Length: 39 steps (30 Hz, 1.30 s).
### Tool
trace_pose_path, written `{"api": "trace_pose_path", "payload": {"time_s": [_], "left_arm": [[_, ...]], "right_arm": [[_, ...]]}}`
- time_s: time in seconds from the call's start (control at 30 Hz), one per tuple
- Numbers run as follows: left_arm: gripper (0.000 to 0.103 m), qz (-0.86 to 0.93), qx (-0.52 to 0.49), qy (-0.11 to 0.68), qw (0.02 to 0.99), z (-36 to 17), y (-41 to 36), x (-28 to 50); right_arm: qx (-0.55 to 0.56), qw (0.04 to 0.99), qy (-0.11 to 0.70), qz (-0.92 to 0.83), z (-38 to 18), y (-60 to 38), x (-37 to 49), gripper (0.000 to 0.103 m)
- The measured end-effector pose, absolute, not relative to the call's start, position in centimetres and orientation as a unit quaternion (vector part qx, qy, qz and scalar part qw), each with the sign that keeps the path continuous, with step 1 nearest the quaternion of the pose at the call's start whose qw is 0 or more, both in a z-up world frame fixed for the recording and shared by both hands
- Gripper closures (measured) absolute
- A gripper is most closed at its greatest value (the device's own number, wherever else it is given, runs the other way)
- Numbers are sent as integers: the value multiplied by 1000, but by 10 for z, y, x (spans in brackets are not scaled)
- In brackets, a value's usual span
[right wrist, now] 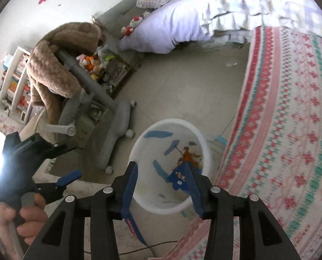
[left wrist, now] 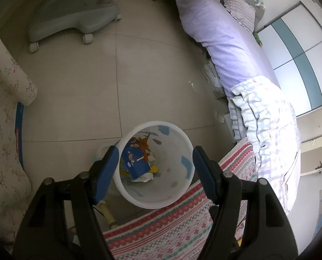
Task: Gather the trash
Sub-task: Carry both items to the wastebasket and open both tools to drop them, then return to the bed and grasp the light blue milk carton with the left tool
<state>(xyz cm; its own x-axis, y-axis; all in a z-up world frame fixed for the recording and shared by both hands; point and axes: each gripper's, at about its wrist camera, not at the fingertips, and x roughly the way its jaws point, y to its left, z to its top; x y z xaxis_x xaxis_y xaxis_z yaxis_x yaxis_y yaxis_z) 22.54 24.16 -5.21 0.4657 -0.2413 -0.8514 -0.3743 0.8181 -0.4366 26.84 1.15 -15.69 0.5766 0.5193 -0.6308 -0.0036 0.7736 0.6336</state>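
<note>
Both grippers are hanging over the white bin [left wrist: 154,166], which is standing on the tiled floor [left wrist: 78,82] right beside the bed's patterned cover [left wrist: 182,227].

Left gripper [left wrist: 155,169]: jaws spread wide, nothing between them, framing the bin's mouth from above. Right gripper [right wrist: 163,184]: jaws also parted and empty, pointing down into the same bin. In the right view the left gripper is showing off to the side in the person's hand [right wrist: 24,218], its blue pad standing clear.

Bin contents: a blue wrapper [left wrist: 136,160], orange scraps [left wrist: 144,145] and crumpled white paper lying on the bottom. The bin is looking well under half full.

Judgement: a drop into the bin seems finished, and the step in hand is finding the next piece. A small pale scrap [left wrist: 191,84] is lying on the floor near the purple bedding [left wrist: 221,43], well apart from the bin; it is too small to identify.

To do it well: lift clear of the rim before swinging away, so the light bin is not tipping. Approach the scrap low with jaws wide, pads nearly flat to the tile, and close gently, since thin paper is likely to slide.
</note>
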Motion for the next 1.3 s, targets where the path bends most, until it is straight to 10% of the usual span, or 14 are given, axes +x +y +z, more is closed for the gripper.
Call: {"api": "trace_pose_path", "payload": {"time_s": [0.77,1.3], "left_arm": [[31,-167,-103,551,811,-37,42,183],[26,-301,12,610,733,-82,-112,84]], "right_arm": [[284,888,362,-24,-76,-231,72,45],[378,838,356,-170,-119,-361,-9,43]]}}
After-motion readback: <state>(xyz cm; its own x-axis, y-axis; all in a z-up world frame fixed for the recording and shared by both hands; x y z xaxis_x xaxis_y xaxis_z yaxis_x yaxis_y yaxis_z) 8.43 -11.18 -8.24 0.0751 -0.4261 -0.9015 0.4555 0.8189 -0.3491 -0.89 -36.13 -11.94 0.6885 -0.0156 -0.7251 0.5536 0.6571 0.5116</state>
